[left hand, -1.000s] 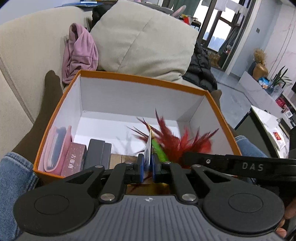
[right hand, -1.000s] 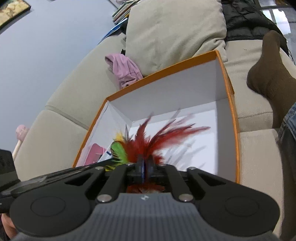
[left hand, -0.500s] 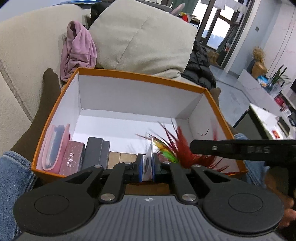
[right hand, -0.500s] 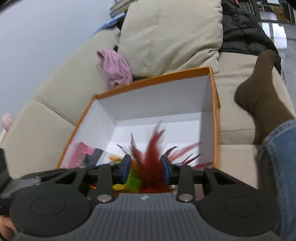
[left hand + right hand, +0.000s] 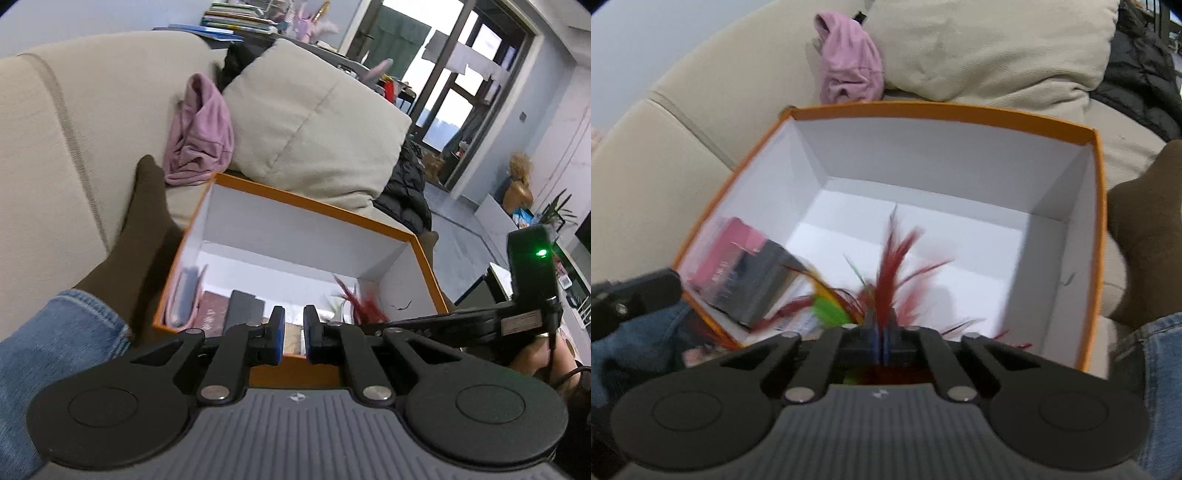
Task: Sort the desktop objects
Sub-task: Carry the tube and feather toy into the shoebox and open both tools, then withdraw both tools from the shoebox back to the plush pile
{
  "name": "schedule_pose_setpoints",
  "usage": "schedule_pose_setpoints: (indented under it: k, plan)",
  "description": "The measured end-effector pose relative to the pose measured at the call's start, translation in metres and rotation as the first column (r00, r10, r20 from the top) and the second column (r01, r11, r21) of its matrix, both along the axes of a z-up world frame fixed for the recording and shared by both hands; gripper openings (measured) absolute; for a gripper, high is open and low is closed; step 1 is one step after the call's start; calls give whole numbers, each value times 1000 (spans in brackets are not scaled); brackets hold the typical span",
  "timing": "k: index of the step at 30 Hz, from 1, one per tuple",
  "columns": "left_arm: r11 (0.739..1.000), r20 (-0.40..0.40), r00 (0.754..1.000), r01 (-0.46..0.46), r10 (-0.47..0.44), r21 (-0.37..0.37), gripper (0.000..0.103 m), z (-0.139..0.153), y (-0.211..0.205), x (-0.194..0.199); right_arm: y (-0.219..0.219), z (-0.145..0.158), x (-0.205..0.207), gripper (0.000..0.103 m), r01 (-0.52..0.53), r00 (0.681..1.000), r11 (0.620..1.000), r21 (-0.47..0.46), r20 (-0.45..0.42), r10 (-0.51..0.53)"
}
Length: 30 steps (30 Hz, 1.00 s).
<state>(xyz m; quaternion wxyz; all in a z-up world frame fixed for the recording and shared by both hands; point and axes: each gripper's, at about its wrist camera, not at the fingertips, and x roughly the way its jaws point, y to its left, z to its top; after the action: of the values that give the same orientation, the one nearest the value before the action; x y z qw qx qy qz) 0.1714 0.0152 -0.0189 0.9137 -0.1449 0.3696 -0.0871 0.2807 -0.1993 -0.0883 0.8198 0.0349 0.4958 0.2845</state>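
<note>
Right claw (image 5: 881, 345) is pressed together on the bunch of red, green and yellow feathers (image 5: 892, 254); its jaws have just been closing, and the red plumes rise from between the pads. It points down over the near edge of the open orange cardboard box with white inner walls (image 5: 1100, 221). The feathers fan out over the near part of the box floor, blurred; whether they touch it I cannot tell.

Left claw (image 5: 293, 332) hovers at the same near edge, its blue-edged pads almost together with a thin slit between them, and nothing shows in that slit.

Along the left wall of the box stand a pale pink case (image 5: 181, 295), a small maroon carton (image 5: 212, 308) just beside it, and a dark grey flat box (image 5: 243, 308) next to that.

The box rests on a beige fabric sofa (image 5: 74, 129). A big beige cushion (image 5: 314, 129) and a crumpled pink garment (image 5: 201, 133) lie behind it. A foot in a brown sock (image 5: 144, 221) with a blue denim trouser leg (image 5: 55, 332) lies along the box's left side.
</note>
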Motion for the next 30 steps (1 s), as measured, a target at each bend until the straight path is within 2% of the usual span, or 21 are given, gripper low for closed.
schedule_pose_setpoints:
  k: [4,9,11,13,18,22,24,26,30]
  plan:
    - [1000,-5,1000,-17,17,-9,10,-3,5,-2,3,11,0,0,11,1000,999,42,-9,-11]
    - [1000,-25,1000,10,-10,3,10,-5,2,-9,9,7,0,0,18,1000,1000,0,-14,-18]
    - [1000,-37,999,24,-23,19,11,-6,0,-13,8,7,-2,5,23,1000,1000,-16,6,-23]
    - [999,-52,998,35,-33,34,19,-7,-2,-18,6,10,-6,8,33,999,999,-29,36,-32]
    - [997,-73,996,53,-48,63,19,-9,-1,-33,2,27,-23,12,51,990,997,-53,131,-44]
    - [993,-79,994,78,-71,94,19,-11,-1,-48,-3,45,-51,25,78,965,996,-46,254,-64]
    - [991,-73,994,92,-85,97,19,-11,-2,-55,-8,54,-71,28,96,938,995,-28,337,-81]
    - [989,-62,994,101,-95,106,19,-10,-3,-62,-15,62,-92,35,108,910,994,6,403,-101]
    - [989,-40,996,88,-84,120,20,-7,-3,-77,-26,66,-128,40,127,884,991,50,448,-136]
